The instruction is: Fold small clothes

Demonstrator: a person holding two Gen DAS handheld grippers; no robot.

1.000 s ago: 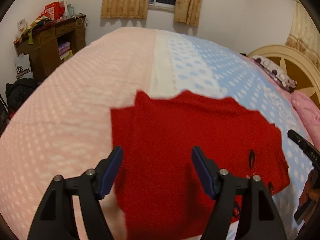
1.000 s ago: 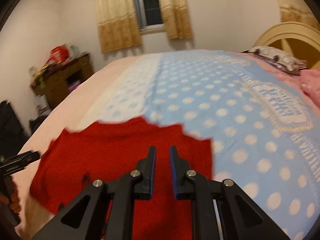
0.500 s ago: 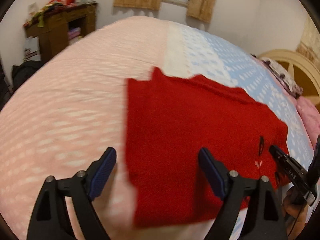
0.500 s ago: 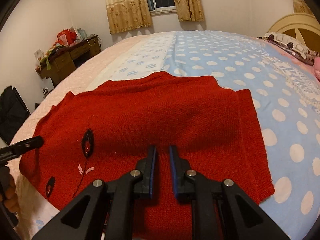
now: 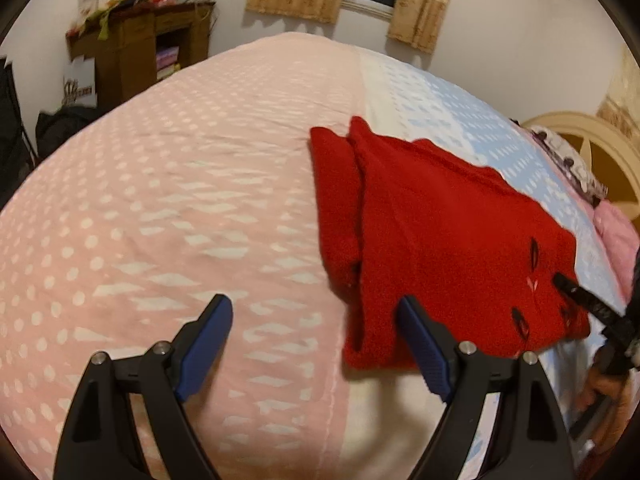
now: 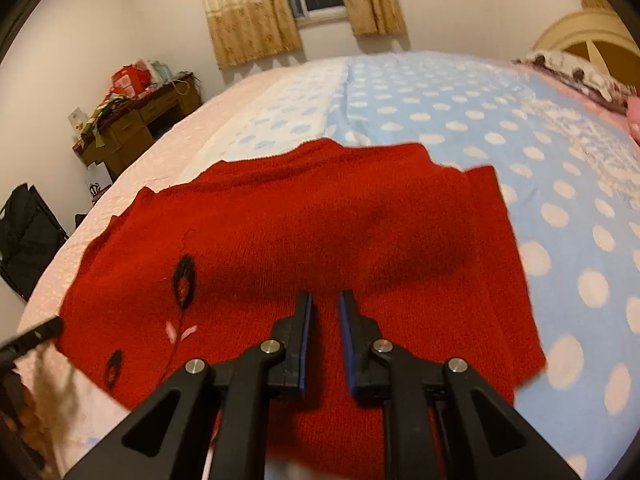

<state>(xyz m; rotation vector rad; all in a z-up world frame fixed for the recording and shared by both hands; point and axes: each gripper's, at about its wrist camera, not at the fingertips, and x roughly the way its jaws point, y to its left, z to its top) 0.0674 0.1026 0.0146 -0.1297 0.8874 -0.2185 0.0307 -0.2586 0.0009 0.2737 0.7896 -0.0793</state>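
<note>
A red knitted garment (image 5: 444, 232) with small black and pink embroidery lies flat on the bed, its sides folded in. It also shows in the right wrist view (image 6: 320, 240). My left gripper (image 5: 316, 344) is open and empty, off the garment's left edge over the pink cover. My right gripper (image 6: 324, 316) hovers over the garment's near middle, jaws close together with a narrow gap and nothing between them. Its tip (image 5: 580, 300) shows at the garment's right corner in the left wrist view.
The bed cover is pink (image 5: 160, 220) on the left and blue with white dots (image 6: 520, 140) on the right. A cluttered wooden desk (image 5: 140, 52) stands at the far left wall. A headboard (image 5: 592, 148) and pillows are at the right.
My left gripper has moved left, off the garment and over the pink cover. The right gripper has come in over the garment and stays nearly closed.
</note>
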